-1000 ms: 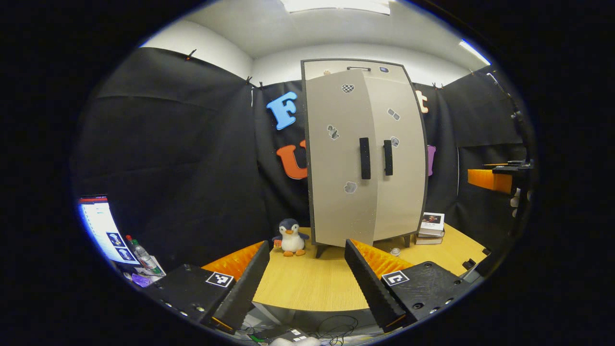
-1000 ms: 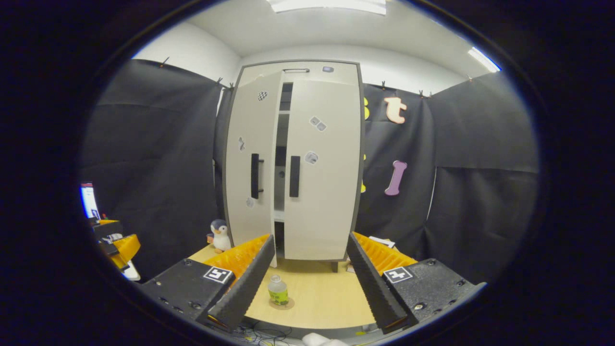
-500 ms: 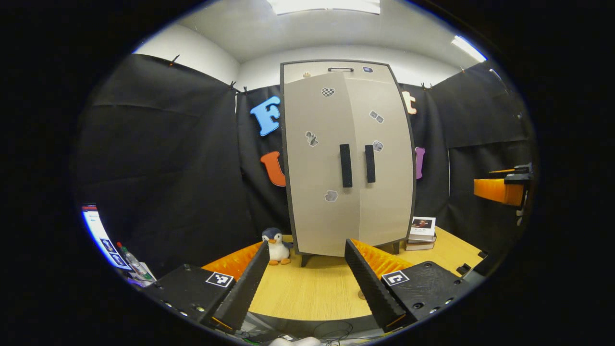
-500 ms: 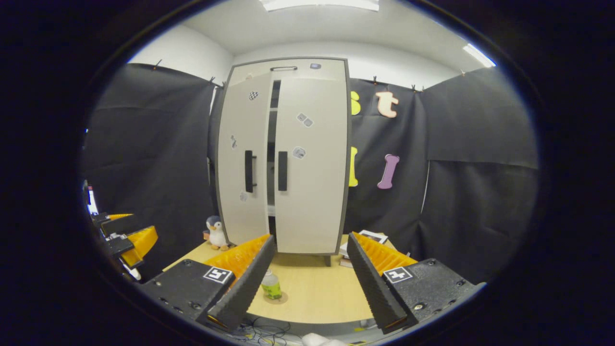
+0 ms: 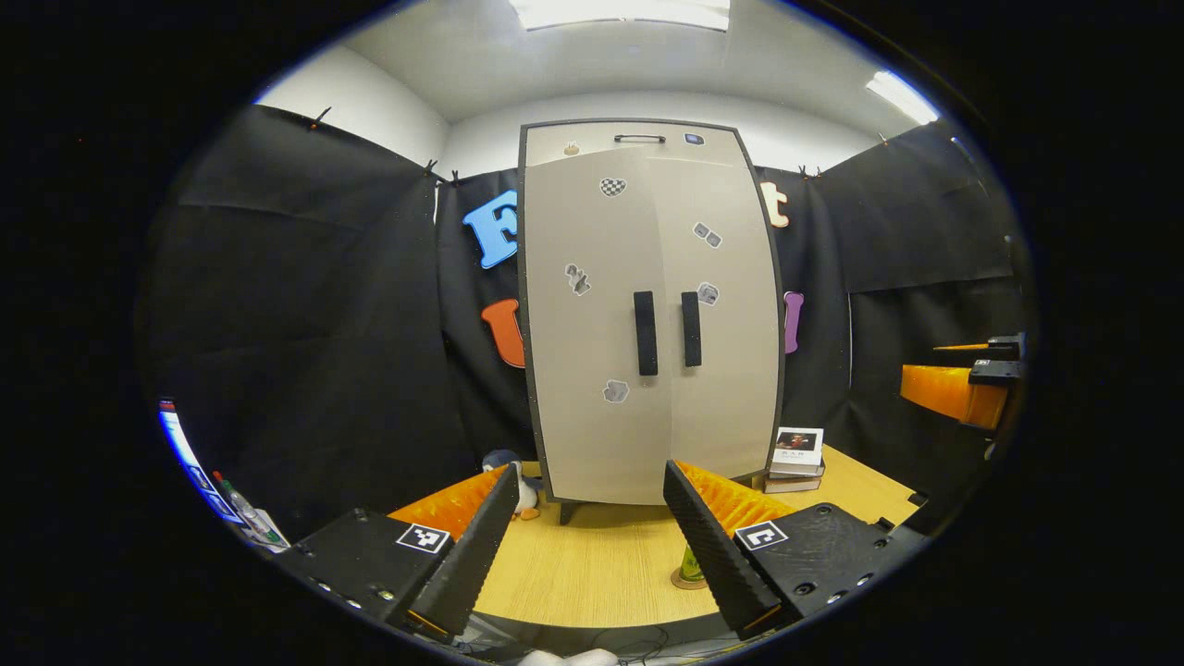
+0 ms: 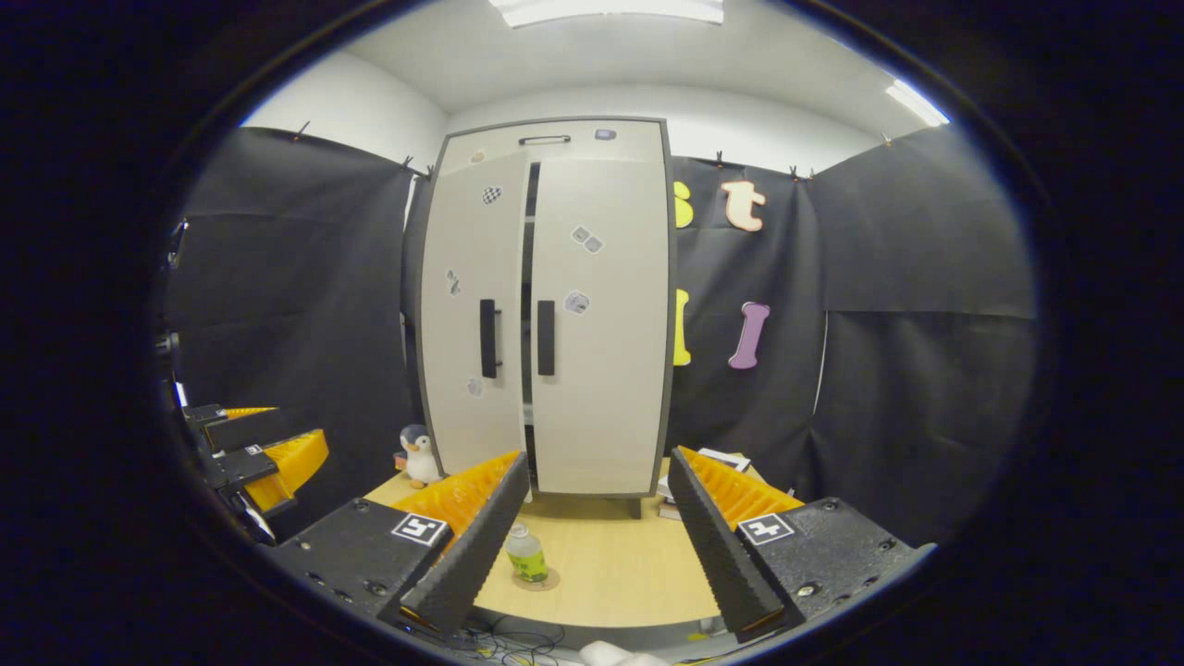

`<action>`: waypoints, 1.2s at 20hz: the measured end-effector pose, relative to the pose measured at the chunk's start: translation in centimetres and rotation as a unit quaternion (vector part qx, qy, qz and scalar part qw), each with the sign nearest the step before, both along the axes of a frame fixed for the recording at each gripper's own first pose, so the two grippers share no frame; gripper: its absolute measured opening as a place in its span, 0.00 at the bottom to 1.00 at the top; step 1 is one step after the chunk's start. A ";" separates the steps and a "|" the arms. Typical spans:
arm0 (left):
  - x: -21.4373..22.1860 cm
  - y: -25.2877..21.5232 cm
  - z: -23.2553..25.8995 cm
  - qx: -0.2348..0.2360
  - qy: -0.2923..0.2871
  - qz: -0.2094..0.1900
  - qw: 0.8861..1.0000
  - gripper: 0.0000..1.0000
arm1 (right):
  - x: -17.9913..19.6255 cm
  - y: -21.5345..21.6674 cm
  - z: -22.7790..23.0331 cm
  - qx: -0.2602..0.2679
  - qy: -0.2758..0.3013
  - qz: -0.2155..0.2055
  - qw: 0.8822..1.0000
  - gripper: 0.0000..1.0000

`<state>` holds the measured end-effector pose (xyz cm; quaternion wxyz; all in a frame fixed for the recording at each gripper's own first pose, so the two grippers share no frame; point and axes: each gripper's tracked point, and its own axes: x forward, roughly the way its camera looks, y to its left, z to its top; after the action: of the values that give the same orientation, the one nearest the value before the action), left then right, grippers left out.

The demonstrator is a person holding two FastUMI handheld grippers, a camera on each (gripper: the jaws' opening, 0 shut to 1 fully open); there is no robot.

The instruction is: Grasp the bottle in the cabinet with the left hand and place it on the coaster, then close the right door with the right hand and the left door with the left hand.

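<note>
A wooden table [image 6: 610, 564] carries everything. The cabinet [image 6: 555, 305] stands on short dark legs at its back, by the wall. On the table in front of it lies a round coaster [image 6: 539, 584], and the bottle [image 6: 525, 555] stands upright on that coaster. In the left gripper view the coaster [image 5: 686, 582] lies near the front edge of the table [image 5: 592, 564]. A toy penguin [image 6: 420, 454] sits on the table just beside the cabinet's left front corner. A short stack of books [image 5: 795, 447] lies at the cabinet's right front corner.
</note>
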<state>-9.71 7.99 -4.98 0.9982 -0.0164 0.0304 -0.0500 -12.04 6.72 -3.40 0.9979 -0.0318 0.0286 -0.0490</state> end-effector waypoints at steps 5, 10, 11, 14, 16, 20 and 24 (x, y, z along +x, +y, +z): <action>0.0 1.3 -0.2 0.002 0.005 0.005 1.000 0.96 | 0.8 1.7 -0.3 0.006 0.004 0.010 1.000 0.99; -0.7 3.1 -0.1 -0.005 0.001 0.023 1.000 0.96 | 1.3 2.6 0.5 -0.002 -0.002 0.016 1.000 1.00; -0.7 3.4 0.0 -0.004 0.001 0.026 1.000 0.96 | 1.3 2.5 0.6 -0.003 -0.002 0.014 1.000 0.99; -1.2 4.5 0.1 0.001 -0.002 0.033 0.999 0.96 | 1.3 2.2 0.9 -0.004 -0.005 0.010 1.000 1.00; -1.4 4.6 0.3 0.001 -0.003 0.034 0.999 0.96 | 1.4 2.4 1.1 -0.006 -0.007 0.010 1.000 0.99; -1.8 4.8 0.7 0.007 -0.008 0.031 0.999 0.96 | 1.3 2.6 1.4 -0.010 -0.012 0.012 1.000 0.99; -2.0 4.7 0.8 0.008 -0.007 0.028 1.000 0.96 | 1.2 2.6 1.3 -0.012 -0.010 0.012 1.000 0.99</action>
<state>-11.71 12.73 -4.20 0.9995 -0.0088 0.0235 -0.0216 -10.86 9.34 -2.09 0.9982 -0.0432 0.0176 -0.0377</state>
